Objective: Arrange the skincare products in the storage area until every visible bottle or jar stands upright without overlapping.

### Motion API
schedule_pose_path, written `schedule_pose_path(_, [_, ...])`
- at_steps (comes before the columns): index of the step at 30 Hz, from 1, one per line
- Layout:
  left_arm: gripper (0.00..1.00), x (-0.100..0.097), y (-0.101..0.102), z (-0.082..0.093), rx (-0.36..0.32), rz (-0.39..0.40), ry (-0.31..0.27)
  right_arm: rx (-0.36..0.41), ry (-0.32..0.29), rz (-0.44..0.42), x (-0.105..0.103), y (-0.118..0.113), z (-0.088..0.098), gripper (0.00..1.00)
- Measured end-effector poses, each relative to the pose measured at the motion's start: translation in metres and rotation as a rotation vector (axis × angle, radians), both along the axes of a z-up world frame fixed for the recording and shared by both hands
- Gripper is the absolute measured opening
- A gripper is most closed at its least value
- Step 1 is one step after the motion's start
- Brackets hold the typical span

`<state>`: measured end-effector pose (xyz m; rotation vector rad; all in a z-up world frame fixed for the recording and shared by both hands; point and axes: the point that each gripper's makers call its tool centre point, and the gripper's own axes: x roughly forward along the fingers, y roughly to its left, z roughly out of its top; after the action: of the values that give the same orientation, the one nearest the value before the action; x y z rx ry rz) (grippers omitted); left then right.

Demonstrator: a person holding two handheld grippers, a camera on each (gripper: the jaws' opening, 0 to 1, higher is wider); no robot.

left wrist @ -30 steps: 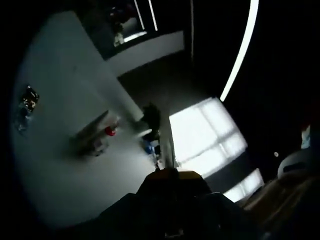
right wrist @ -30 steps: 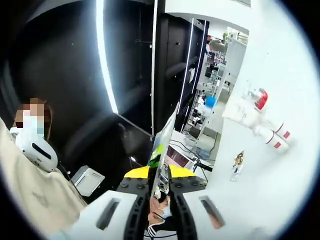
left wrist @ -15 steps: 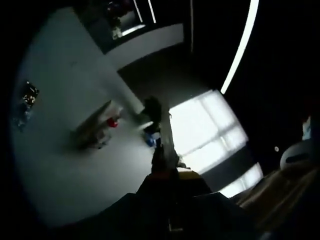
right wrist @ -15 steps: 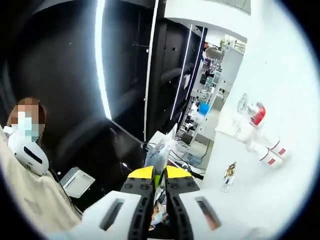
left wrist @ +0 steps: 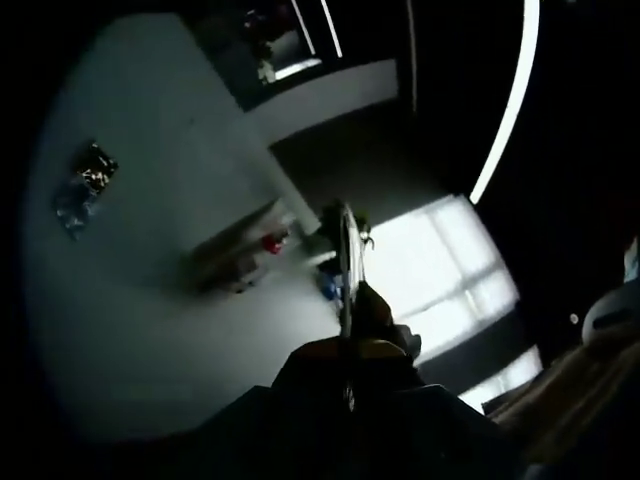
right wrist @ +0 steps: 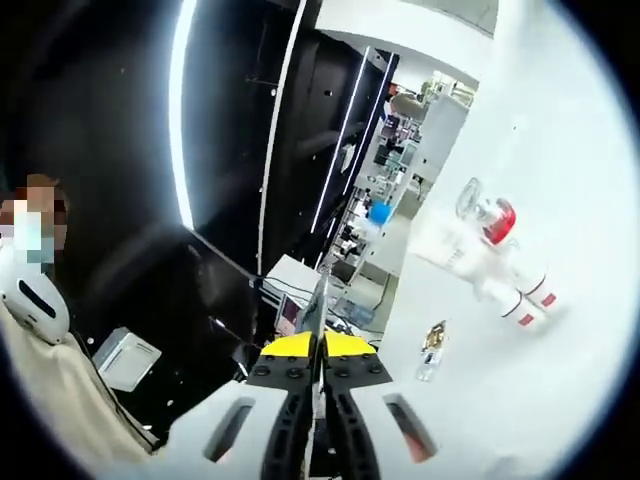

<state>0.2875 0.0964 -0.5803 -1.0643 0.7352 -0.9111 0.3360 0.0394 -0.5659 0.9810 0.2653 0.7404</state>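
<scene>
In the right gripper view my right gripper (right wrist: 318, 352) is shut on a thin flat packet (right wrist: 316, 305), seen edge-on between the jaws. On the white table (right wrist: 560, 400) stands a clear holder (right wrist: 450, 240) with a red-capped bottle (right wrist: 497, 222). Two white tubes with red bands (right wrist: 525, 297) lie beside it, and a small clear bottle (right wrist: 430, 347) lies nearer me. The left gripper view is dark. There my left gripper (left wrist: 350, 352) is shut on a thin flat packet (left wrist: 346, 260), also edge-on. Beyond it are the holder (left wrist: 235, 262) with the red cap (left wrist: 272, 242) and a small dark bottle (left wrist: 85, 185) on the table.
A person in a light top (right wrist: 45, 380) is at the left of the right gripper view. Dark panels with bright light strips (right wrist: 180, 120) stand behind. Shelves with small items (right wrist: 385, 190) fill the far background. A blue item (left wrist: 328, 287) sits past the table's edge.
Both views have shifted with the hands. In the left gripper view the thin packet stands out further above the jaws. In the right gripper view the packet looks narrower and more edge-on.
</scene>
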Motion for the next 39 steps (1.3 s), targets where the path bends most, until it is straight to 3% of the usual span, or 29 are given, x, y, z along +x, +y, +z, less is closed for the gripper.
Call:
schedule_pose_path(5, [0.0, 0.001, 0.006, -0.019, 0.03, 0.021, 0.053, -0.16, 0.001, 0.003, 0.004, 0.007, -0.021, 0.03])
schedule_pose_path(10, [0.0, 0.001, 0.01, -0.03, 0.055, 0.028, 0.09, -0.383, -0.061, 0.025, 0.005, 0.014, -0.041, 0.03])
schedule_pose_path(19, [0.0, 0.004, 0.012, -0.046, 0.066, 0.038, 0.138, -0.647, -0.14, 0.051, 0.01, 0.017, -0.062, 0.08])
schedule_pose_path(30, [0.0, 0.011, 0.014, -0.052, 0.035, 0.056, 0.161, -0.608, -0.11, 0.063, 0.014, 0.009, -0.066, 0.14])
schedule_pose_path(35, [0.0, 0.023, 0.018, -0.052, -0.015, 0.104, 0.191, -0.576, -0.109, 0.063, 0.014, 0.008, -0.065, 0.25])
schedule_pose_path(39, [0.0, 0.028, 0.018, -0.059, 0.009, 0.099, 0.192, -0.568, -0.103, 0.078, 0.01, 0.009, -0.067, 0.27])
